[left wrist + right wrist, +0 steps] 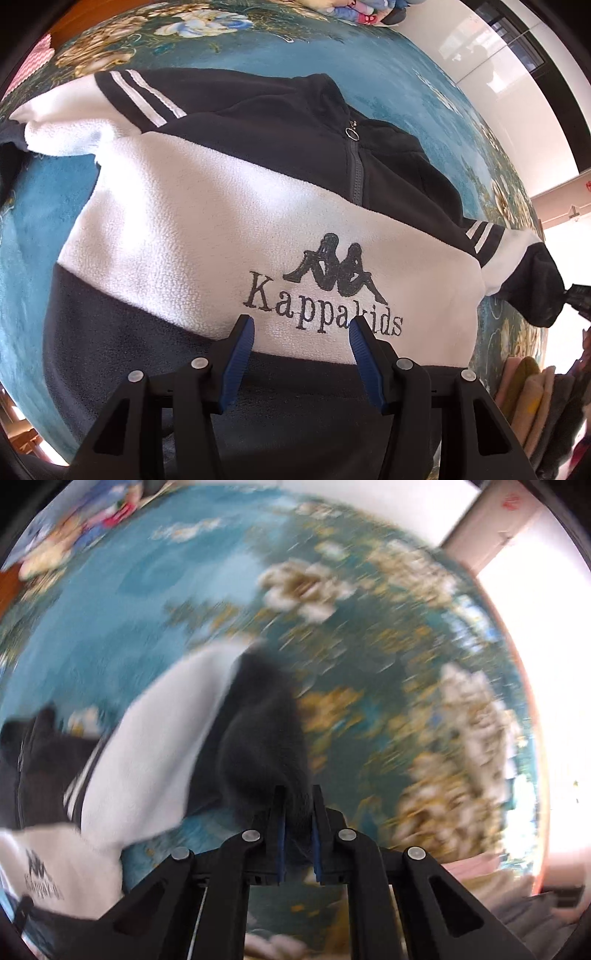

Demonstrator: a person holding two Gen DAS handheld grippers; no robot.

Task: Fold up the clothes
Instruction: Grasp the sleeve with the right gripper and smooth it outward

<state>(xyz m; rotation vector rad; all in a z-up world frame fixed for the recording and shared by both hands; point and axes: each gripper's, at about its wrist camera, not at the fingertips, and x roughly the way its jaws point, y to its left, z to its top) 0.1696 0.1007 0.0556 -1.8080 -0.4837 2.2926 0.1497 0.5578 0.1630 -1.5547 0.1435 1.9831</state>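
A black and white fleece jacket (207, 206) with a "Kappa kids" print and a front zipper lies spread face up on a teal floral blanket (406, 74). My left gripper (301, 325) is open and empty, hovering just above the jacket's lower front. My right gripper (298, 794) is shut on the dark cuff (258, 738) of the jacket's right sleeve and holds it lifted off the blanket; that view is motion-blurred. The held cuff (532, 291) also shows at the right in the left wrist view, with the right gripper's tip beside it.
A stack of folded clothes (532, 398) sits at the right edge of the blanket. More bright clothes (354, 9) lie at the far end. A pink checked cloth (33, 66) is at the far left. White wall and a window stand beyond.
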